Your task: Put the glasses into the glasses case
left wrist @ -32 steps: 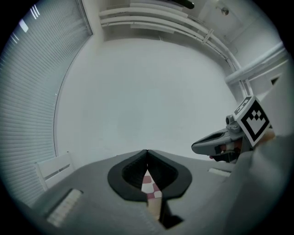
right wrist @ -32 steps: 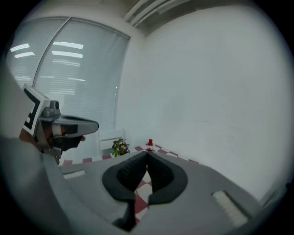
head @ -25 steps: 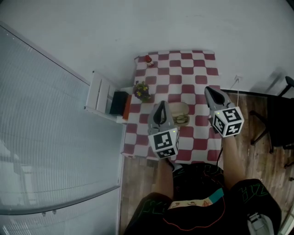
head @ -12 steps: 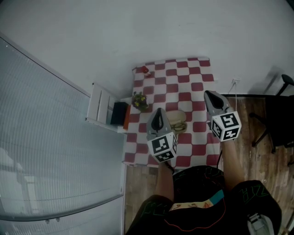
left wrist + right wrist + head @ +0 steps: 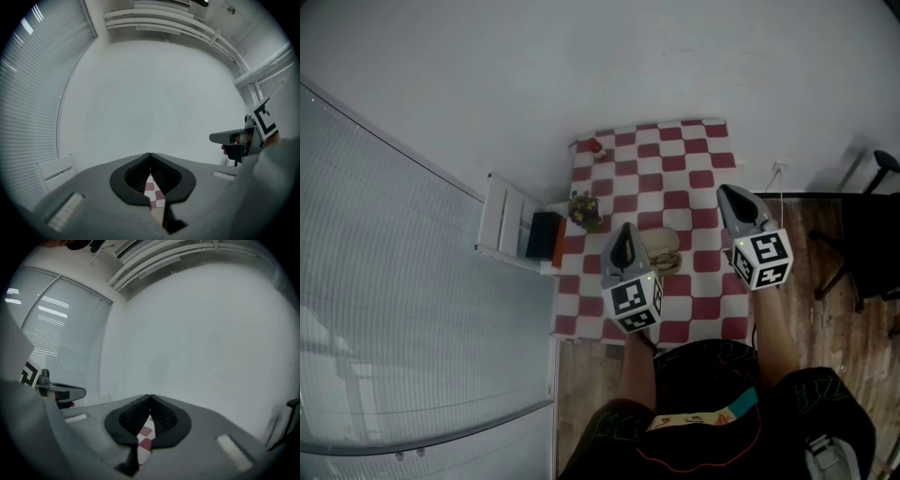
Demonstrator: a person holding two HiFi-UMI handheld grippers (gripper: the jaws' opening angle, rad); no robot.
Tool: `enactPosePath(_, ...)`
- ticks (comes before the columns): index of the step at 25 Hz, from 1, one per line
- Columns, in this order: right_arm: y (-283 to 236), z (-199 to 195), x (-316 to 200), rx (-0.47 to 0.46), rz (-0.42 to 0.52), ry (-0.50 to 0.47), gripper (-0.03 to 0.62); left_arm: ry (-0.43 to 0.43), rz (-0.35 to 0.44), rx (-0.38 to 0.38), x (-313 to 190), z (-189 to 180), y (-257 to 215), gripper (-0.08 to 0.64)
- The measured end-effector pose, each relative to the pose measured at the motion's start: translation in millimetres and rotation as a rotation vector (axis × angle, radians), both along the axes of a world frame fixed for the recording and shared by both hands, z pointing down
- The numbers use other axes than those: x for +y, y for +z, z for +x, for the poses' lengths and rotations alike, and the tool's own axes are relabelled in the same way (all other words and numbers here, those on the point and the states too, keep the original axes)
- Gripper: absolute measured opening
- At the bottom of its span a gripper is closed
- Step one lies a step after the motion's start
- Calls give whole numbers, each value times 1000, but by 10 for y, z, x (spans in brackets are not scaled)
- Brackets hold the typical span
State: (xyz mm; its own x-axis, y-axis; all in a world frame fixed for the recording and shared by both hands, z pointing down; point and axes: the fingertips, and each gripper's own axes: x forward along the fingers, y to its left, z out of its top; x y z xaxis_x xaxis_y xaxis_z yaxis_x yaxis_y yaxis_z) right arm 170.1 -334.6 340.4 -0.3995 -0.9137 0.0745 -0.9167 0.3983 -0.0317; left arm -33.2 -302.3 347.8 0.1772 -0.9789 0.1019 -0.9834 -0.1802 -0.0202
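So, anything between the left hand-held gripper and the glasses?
Nothing visible. The glasses lie on the checked cloth just right of the left hand-held gripper, beside the glasses case. The small plant stands off to its left.

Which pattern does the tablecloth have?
The tablecloth has red and white checks; the head view shows it best.

The red-and-white checked bench [image 5: 694, 159] carries a small flower pot [image 5: 584, 208], a little red object [image 5: 596, 146], a beige case [image 5: 662, 238] and glasses [image 5: 668, 261].
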Motion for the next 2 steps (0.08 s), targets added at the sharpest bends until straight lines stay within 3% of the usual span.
enactPosePath(2, 21, 5, 0, 2, -3, -1, 3, 1, -5, -1, -1, 9, 24, 9)
